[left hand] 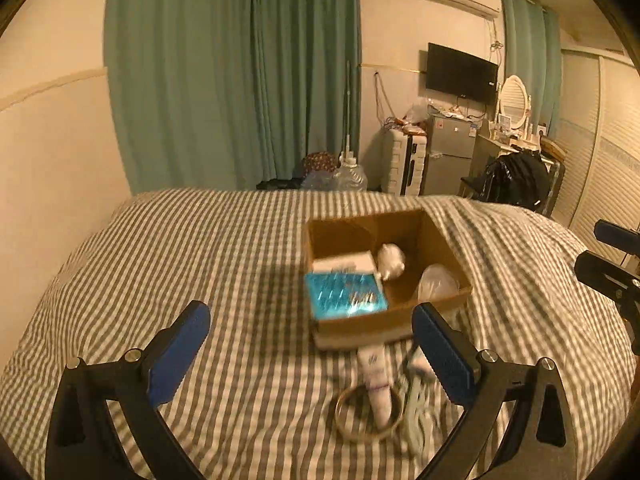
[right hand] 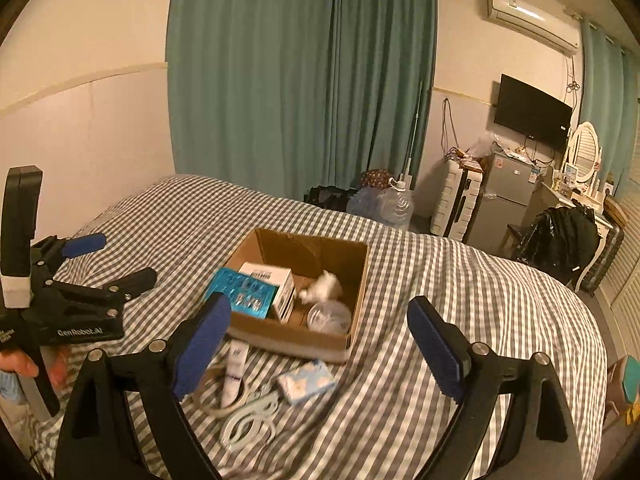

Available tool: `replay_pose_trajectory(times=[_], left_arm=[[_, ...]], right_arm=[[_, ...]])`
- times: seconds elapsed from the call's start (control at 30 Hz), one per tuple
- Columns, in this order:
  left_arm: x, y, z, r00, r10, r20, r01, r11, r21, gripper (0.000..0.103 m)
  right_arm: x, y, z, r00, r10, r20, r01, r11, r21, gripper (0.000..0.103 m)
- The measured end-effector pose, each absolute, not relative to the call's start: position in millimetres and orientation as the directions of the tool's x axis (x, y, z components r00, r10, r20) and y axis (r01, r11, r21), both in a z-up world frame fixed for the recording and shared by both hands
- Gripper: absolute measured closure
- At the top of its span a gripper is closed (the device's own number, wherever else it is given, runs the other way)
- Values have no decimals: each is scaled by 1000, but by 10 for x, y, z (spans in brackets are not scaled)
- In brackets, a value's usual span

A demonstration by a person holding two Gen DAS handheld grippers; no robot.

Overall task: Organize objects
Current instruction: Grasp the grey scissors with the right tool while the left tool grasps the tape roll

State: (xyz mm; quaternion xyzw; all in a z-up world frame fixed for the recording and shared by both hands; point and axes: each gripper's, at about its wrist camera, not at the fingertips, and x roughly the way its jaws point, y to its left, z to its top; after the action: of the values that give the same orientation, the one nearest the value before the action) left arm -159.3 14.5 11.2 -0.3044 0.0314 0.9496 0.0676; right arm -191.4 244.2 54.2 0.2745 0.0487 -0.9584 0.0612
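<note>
An open cardboard box [left hand: 436, 232] [right hand: 356, 276] sits on the striped bed. It holds a teal packet [left hand: 344, 294] [right hand: 244, 292], a white carton [right hand: 272, 280], a white wrapped lump [left hand: 391, 260] [right hand: 324, 286] and a clear round lid [left hand: 436, 282] [right hand: 330, 316]. In front of it lie a white tube [left hand: 376, 380] [right hand: 234, 372] across a ring [left hand: 352, 428], pale scissors [right hand: 250, 420] and a blue-white tissue pack [right hand: 306, 384]. My left gripper [left hand: 312, 356] [right hand: 110, 258] is open and empty. My right gripper [right hand: 320, 354] is open and empty above these loose items.
The bed cover [left hand: 180, 260] is grey-and-white gingham. Green curtains [left hand: 232, 72], water jugs [right hand: 394, 204], a suitcase, a small fridge [right hand: 506, 196], a wall TV and a dresser stand past the bed's far edge.
</note>
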Motion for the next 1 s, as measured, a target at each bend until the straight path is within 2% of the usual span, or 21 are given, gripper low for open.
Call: replay_pose_trajectory(times=[0.2, 0.37, 0.5, 0.73, 0.8, 0.87, 0.93, 1.0], left_arm=[[-1322, -24, -509, -752, 48, -658, -92, -995, 32, 0], [-1265, -47, -1053, -700, -6, -714, -67, -995, 74, 0], [-1307, -123, -1417, -652, -18, -758, -53, -996, 70, 0], [-1488, -286, -1689, -600, -26, -800, -10, -999, 41, 0], [-1495, -294, -1721, -596, -23, -802, -13, -999, 38, 0], [-1505, -275, -1722, -595, -18, -804, -23, -999, 39, 0], [-1509, -250, -1717, -594, -16, -804, -32, -999, 44, 0], [-1519, -197, -1714, -594, -15, -804, -47, -997, 53, 0]], right_arm=[[-1702, 2289, 14, -790, -96, -605, 159, -986, -50, 11], [-1802, 2090, -796, -663, -119, -739, 182, -983, -5, 11], [-1961, 1856, -1341, -553, -106, -826, 235, -972, -32, 11], [-2239, 1682, -1719, -449, -83, -889, 262, -964, -43, 12], [-2275, 1641, -1826, -427, -81, -901, 276, -960, -45, 17], [-2322, 1622, -1912, -401, -66, -914, 285, -957, -55, 33], [-2314, 1665, -1919, -394, -71, -916, 282, -958, -47, 34], [-2246, 1717, -1854, -408, -71, -910, 279, -959, -51, 53]])
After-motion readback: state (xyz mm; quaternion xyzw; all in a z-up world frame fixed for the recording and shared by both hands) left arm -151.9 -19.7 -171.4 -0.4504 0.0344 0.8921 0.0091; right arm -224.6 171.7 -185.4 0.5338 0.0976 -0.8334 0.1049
